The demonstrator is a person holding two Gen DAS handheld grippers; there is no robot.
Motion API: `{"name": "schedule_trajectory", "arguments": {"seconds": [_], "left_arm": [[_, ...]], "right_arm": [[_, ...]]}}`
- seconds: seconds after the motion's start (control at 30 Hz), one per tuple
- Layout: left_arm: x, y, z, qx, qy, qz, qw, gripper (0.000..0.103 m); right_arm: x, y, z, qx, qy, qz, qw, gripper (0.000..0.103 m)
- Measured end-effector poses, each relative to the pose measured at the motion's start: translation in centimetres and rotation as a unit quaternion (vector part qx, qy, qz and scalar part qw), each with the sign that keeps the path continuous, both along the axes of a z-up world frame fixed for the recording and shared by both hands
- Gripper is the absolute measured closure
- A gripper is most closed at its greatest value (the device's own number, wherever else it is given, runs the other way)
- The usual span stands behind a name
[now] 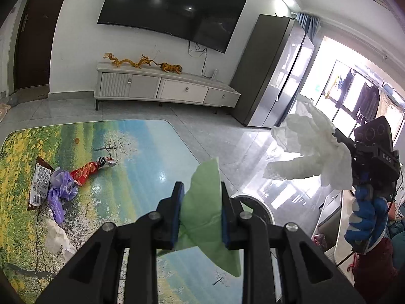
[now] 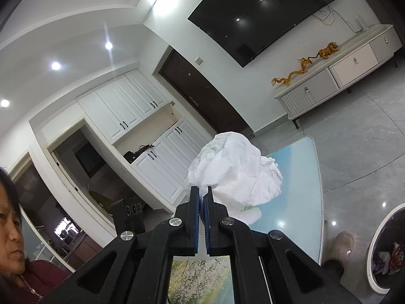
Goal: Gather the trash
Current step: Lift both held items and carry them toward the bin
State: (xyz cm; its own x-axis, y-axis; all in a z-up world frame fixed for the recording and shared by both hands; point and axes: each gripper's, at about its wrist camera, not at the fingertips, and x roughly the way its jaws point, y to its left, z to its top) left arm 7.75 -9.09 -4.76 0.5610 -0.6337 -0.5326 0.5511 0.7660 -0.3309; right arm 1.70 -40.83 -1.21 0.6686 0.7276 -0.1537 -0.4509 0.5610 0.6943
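Left gripper (image 1: 200,197) clamped on a green tissue (image 1: 202,217), jaws partly closed with the sheet bunched between the blue pads (image 1: 177,215) and hanging loose below them, held above the near edge of the tabletop (image 1: 141,147). Right gripper (image 2: 201,197) pinched almost fully together on a crumpled white tissue (image 2: 235,172), only a thin fold caught between the pads, the rest billowing out ahead of the jaws. Seen from the left wrist view, same white tissue (image 1: 308,152) raised off to the right, over the floor and clear of the tabletop, with the blue-gloved hand (image 1: 364,217) gripping the handle beneath.

Still lying on the printed tabletop, towards its left side: a brown snack wrapper (image 1: 39,185), a purple wrapper (image 1: 60,190) touching it, a red wrapper (image 1: 88,171) just beside those, and a clear plastic scrap (image 1: 59,238) nearer the camera. White-rimmed trash bin (image 2: 387,250) on the floor beside the tabletop (already some wrappers inside). Slipper (image 2: 341,244) near the bin. Wall television (image 1: 172,10) above a low cabinet (image 1: 164,88) in the background.
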Motion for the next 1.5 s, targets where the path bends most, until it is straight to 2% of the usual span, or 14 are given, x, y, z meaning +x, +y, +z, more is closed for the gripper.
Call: {"name": "schedule_trajectory", "arguments": {"seconds": [0.2, 0.33, 0.47, 0.57, 0.7, 0.87, 0.97, 1.07, 1.13, 1.17, 1.2, 1.37, 1.43, 1.5], "left_arm": [[0.3, 4.2, -0.2, -0.004, -0.010, 0.032, 0.9994, 0.079], [0.9, 7.4, -0.7, -0.013, -0.008, 0.052, 0.9985, 0.079], [1.6, 10.1, -1.2, -0.021, -0.010, 0.071, 0.9972, 0.079], [1.8, 11.8, -1.6, -0.024, -0.013, 0.087, 0.9959, 0.079], [2.1, 13.9, -2.5, -0.024, -0.009, 0.106, 0.9940, 0.079], [2.1, 15.3, -3.5, -0.015, 0.004, 0.122, 0.9924, 0.079], [1.9, 15.6, -3.6, -0.008, 0.005, 0.126, 0.9920, 0.079], [1.8, 15.3, -3.5, 0.000, 0.002, 0.125, 0.9922, 0.079], [1.8, 15.1, -3.6, 0.002, 0.001, 0.122, 0.9925, 0.079], [1.8, 14.9, -3.6, 0.002, 0.002, 0.121, 0.9927, 0.079], [1.7, 14.8, -3.6, 0.001, 0.003, 0.120, 0.9928, 0.079], [1.7, 14.7, -3.7, 0.001, 0.008, 0.119, 0.9928, 0.079], [1.6, 14.8, -3.9, 0.003, 0.012, 0.121, 0.9926, 0.079], [1.5, 14.9, -4.0, 0.006, 0.013, 0.122, 0.9924, 0.079]], "right_arm": [[0.8, 4.2, 1.3, 0.008, -0.022, 0.084, 0.996, 0.099], [0.9, 7.9, 2.9, 0.007, -0.045, 0.148, 0.988, 0.099], [0.9, 12.0, 4.4, -0.031, -0.060, 0.200, 0.977, 0.099], [1.8, 15.2, 4.0, -0.061, -0.041, 0.223, 0.972, 0.099], [3.9, 17.9, -0.5, -0.125, 0.025, 0.225, 0.966, 0.098], [6.2, 19.2, -9.4, -0.215, 0.137, 0.225, 0.941, 0.098], [6.3, 18.5, -12.7, -0.227, 0.181, 0.221, 0.931, 0.096], [6.2, 17.6, -13.6, -0.226, 0.194, 0.211, 0.931, 0.095], [6.2, 17.3, -13.2, -0.230, 0.191, 0.207, 0.932, 0.082], [6.6, 17.4, -13.1, -0.235, 0.189, 0.204, 0.931, 0.061], [6.7, 17.4, -12.8, -0.242, 0.185, 0.201, 0.931, 0.047], [8.3, 19.0, -12.5, -0.257, 0.183, 0.212, 0.925, 0.049], [9.0, 19.9, -13.3, -0.281, 0.196, 0.220, 0.913, 0.058], [9.4, 20.3, -13.9, -0.303, 0.204, 0.219, 0.905, 0.077]]}}
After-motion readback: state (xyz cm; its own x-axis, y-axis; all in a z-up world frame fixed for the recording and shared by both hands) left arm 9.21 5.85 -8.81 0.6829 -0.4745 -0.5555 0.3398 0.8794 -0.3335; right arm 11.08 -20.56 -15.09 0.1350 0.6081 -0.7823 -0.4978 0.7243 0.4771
